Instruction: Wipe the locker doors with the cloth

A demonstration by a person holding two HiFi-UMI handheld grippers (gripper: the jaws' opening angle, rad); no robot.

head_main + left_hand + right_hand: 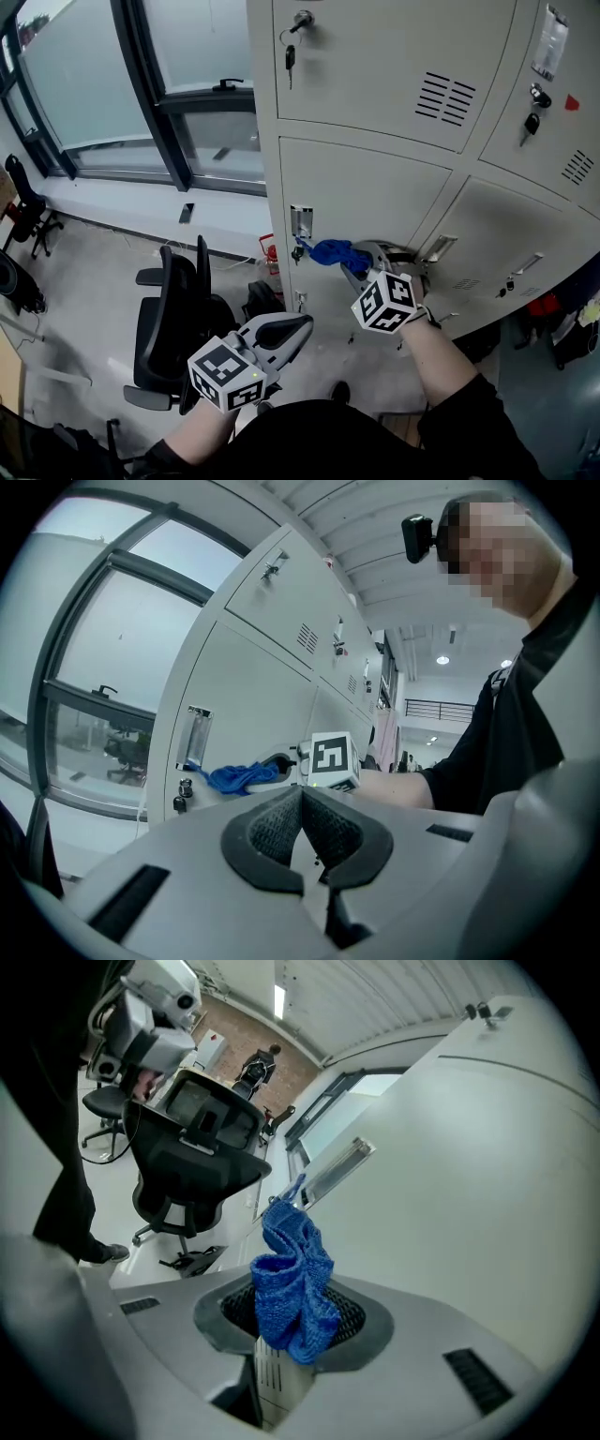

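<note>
The cream locker doors (375,192) fill the upper right of the head view. A bunched blue cloth (333,251) is pressed near the left edge of a lower door, just beside its metal label holder (301,221). My right gripper (354,261) is shut on that cloth. In the right gripper view the cloth (292,1283) bulges out from between the jaws, with the door (450,1194) close on the right. My left gripper (298,325) hangs lower, away from the lockers, shut and empty; its pads (272,822) meet in the left gripper view.
A black office chair (173,319) stands on the floor left of the lockers, under the large windows (141,84). Keys hang from the upper door's lock (291,56). A small red object (270,253) sits at the locker's left side.
</note>
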